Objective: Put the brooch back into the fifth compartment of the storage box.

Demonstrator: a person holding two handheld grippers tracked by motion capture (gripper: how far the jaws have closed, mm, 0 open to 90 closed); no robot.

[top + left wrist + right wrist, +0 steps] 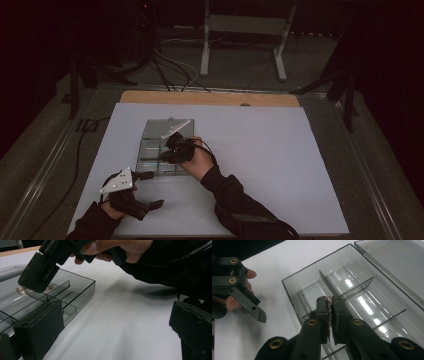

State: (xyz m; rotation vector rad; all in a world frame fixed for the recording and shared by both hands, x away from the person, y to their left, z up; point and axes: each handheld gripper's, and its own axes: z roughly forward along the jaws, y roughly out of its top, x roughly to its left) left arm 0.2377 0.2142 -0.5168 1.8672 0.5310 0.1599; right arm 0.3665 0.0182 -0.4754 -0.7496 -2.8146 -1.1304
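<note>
The right gripper [330, 305] angled down into the clear divided box [150, 131] near the counter's [280, 150] middle, its fingers [322, 312] pinching a small coppery wire piece [328, 299] above a compartment. The left gripper [150, 190] rested near the box's near-left corner, fingers spread.

The right gripper [330, 312] hides most of the thin copper-coloured wire piece [328, 299] it pinches.

We see a thin copper-coloured wire piece [328, 299], coiled or looped, pinched upright in the right gripper [330, 302] over a clear plastic compartment box [294, 291]. Box lies flat on the white bench [260, 150], lid open, dividers inside.
</note>
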